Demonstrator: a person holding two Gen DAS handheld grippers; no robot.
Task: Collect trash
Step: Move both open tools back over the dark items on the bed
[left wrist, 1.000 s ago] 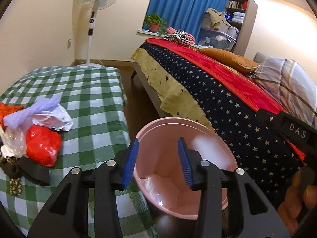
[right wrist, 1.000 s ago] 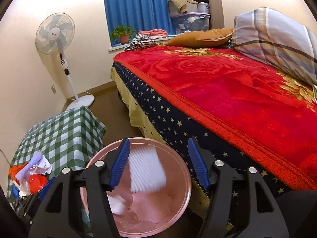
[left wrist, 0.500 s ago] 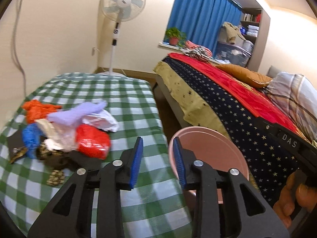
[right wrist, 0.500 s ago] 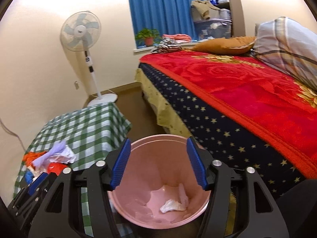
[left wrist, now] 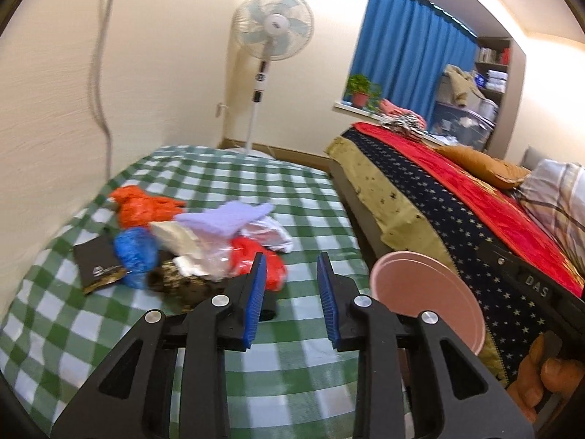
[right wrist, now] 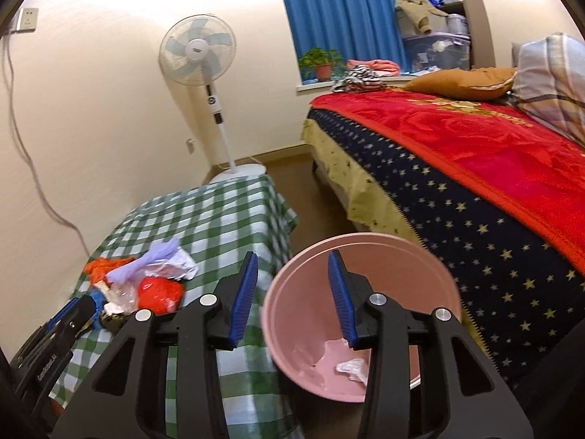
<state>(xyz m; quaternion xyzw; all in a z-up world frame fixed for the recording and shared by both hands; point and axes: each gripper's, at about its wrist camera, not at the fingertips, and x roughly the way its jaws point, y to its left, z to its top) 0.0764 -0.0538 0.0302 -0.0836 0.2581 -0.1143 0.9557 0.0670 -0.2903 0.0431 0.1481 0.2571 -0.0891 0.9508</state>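
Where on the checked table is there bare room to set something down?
Bare green-checked tablecloth runs behind the pile toward the white standing fan, and along the near edge beside the pink plastic bin. The left middle is crowded with crumpled bags and wrappers.

White raised letters reading "DAS" stand on the black body of the right gripper (left wrist: pixel 533 285), seen at the left wrist view's edge. Small print runs along the left gripper (right wrist: pixel 45 367), too blurred to read; the fan's (right wrist: pixel 195 49) hub badge likewise.
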